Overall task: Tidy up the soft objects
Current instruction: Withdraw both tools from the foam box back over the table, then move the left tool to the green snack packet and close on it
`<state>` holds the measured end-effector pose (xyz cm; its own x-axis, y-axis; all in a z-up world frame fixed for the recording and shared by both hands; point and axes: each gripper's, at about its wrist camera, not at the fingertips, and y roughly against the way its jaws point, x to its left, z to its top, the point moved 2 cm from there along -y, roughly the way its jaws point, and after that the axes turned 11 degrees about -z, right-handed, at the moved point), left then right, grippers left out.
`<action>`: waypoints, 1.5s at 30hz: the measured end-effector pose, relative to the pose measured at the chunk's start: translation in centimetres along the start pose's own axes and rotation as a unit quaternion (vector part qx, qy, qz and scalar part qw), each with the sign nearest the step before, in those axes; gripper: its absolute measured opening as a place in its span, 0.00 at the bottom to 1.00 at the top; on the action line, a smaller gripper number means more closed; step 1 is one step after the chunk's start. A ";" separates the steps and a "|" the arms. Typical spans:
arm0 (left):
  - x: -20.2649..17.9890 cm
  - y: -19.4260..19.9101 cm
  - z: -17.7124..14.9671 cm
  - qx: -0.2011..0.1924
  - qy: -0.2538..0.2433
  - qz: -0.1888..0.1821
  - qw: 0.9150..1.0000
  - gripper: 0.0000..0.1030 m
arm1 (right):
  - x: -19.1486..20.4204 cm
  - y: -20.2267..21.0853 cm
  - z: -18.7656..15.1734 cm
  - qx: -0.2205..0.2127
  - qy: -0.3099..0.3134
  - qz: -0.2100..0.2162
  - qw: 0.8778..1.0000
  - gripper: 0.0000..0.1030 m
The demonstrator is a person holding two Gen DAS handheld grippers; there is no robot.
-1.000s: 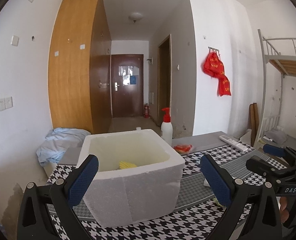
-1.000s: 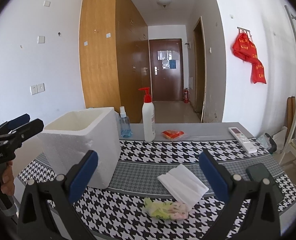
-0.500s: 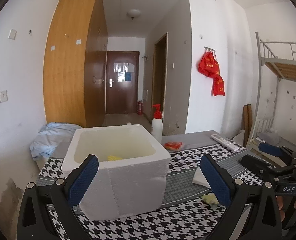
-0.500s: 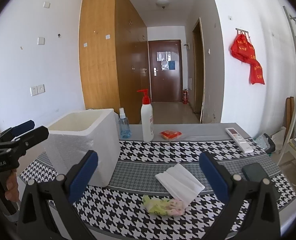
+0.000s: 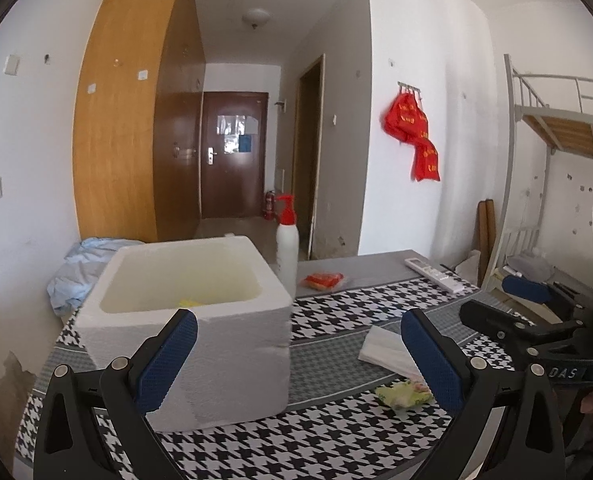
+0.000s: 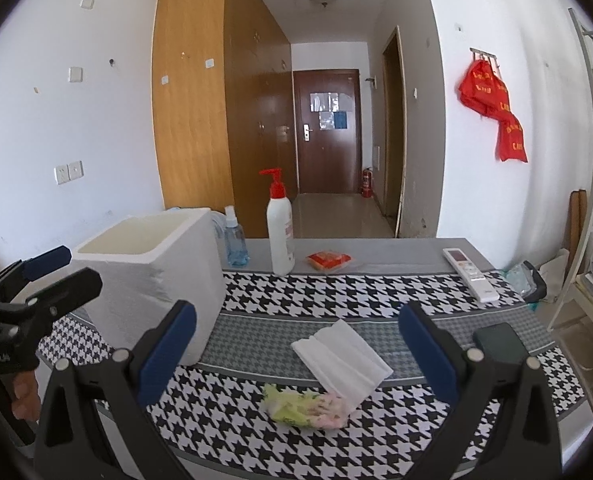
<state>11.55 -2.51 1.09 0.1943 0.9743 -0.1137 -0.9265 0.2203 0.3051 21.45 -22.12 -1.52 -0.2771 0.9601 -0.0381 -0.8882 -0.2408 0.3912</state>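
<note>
Two bottles (image 6: 280,236) stand behind foam box (image 6: 156,276).

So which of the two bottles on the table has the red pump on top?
The taller white plastic bottle has the red pump. The small clear blue spray bottle beside it has a white nozzle.

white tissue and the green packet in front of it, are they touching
Touching. In the right wrist view the folded white tissue's near corner lies over the pink end of the green packet, with no tablecloth between them.

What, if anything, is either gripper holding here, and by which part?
Nothing is held. The left gripper and right gripper are both open, their fingers empty above the table.
</note>
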 end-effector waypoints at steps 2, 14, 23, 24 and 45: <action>-0.3 -0.2 -0.1 0.004 0.001 -0.004 1.000 0.99 | -0.2 -0.1 -0.2 -0.002 0.008 -0.002 1.000 0.99; -1.0 -2.4 -1.1 0.025 0.006 -0.030 0.999 0.99 | -2.7 -0.6 -1.1 0.014 -0.001 -0.015 1.000 0.99; -2.0 -4.5 -1.7 0.049 -0.001 -0.060 0.997 0.99 | -4.0 -0.9 -1.7 0.021 -0.001 -0.030 0.999 0.99; -2.1 -4.7 -1.8 0.054 0.000 -0.065 0.996 0.99 | -4.1 -1.0 -1.8 0.021 0.001 -0.034 0.999 0.99; -5.0 -9.8 -5.1 0.144 -0.032 -0.137 0.979 0.99 | -6.6 -3.5 -3.6 0.060 -0.019 -0.041 0.997 0.99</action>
<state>18.05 -9.78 -6.16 0.4517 0.8753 -0.1728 -0.7086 0.4696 0.5266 25.09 -28.13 -5.99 -0.1887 0.9812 -0.0404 -0.8569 -0.1444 0.4948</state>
